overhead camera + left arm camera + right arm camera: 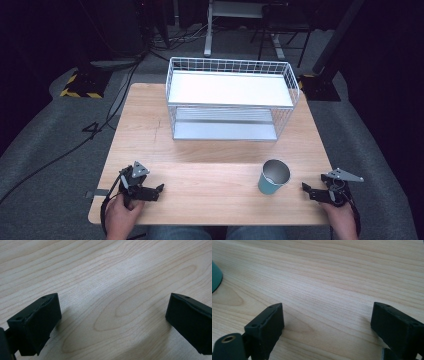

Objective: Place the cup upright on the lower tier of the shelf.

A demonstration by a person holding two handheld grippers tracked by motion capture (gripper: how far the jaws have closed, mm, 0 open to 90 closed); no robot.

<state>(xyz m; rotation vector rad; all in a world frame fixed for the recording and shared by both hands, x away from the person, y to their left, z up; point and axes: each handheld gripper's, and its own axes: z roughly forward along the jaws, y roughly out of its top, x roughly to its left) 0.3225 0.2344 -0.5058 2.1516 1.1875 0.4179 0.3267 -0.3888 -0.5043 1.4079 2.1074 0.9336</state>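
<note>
The right claw point(306, 189) rests low at the near right edge of the tabletop point(210, 150), jaws spread wide with nothing but bare wood between them. The teal cup point(274, 176) stands upright just to that claw's left, near it but apart; in the right gripper view a sliver of the cup point(215, 277) shows at the far left, outside the jaws. The left claw point(159, 189) lies well away from the cup on the opposite side, also spread open over bare wood and holding nothing. Beyond both claws, farther up the tabletop, stands a white wire rack point(230, 97) with two shelves, seemingly bare, though glare washes out the upper one.
</note>
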